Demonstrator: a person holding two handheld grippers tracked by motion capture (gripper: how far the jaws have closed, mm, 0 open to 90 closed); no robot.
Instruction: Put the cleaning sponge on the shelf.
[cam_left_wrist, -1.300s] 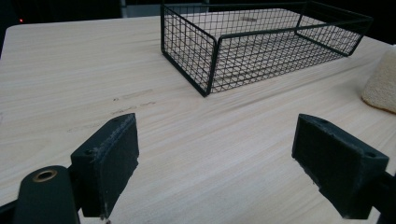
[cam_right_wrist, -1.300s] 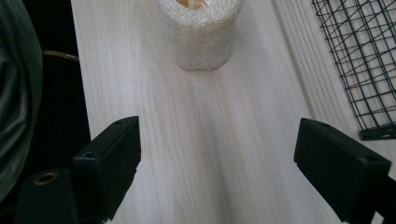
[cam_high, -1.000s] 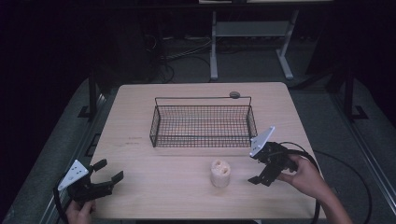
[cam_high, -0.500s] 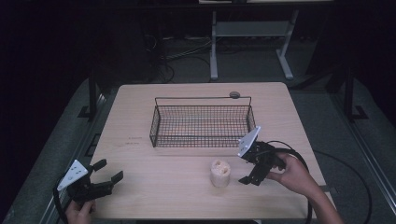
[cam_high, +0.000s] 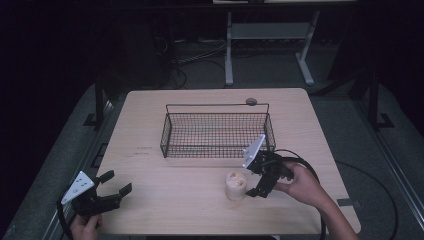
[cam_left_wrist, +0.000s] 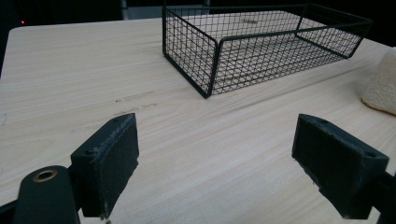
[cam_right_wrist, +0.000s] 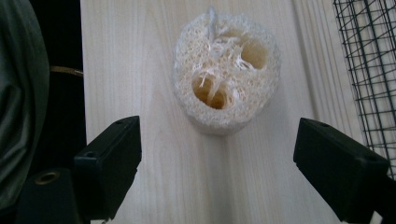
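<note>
— Where is the loofah (cam_right_wrist: 227, 77) from where you sit?

— Straight ahead of my right gripper (cam_right_wrist: 217, 175), standing on end on the table (cam_right_wrist: 140, 56), just beyond my fingertips (cam_right_wrist: 112, 158) and centred between them. My jaws are spread wide with nothing in them. The wire basket (cam_right_wrist: 369, 70) is off past my right-hand finger.

— How would you take it well?

— I judge I should slide forward until the pads flank its sides, then close gently. It looks like a pale, fibrous, springy cylinder with two hollow channels through it, so a hard squeeze would crush it out of shape; a low grip should keep it from tipping.

— And your other hand?

— My left gripper (cam_left_wrist: 215, 163) is parted too, empty, over bare pale wood grain. The basket's thin black mesh (cam_left_wrist: 261, 46) lies ahead, and an edge of the sponge shows beyond my right-hand finger.
</note>
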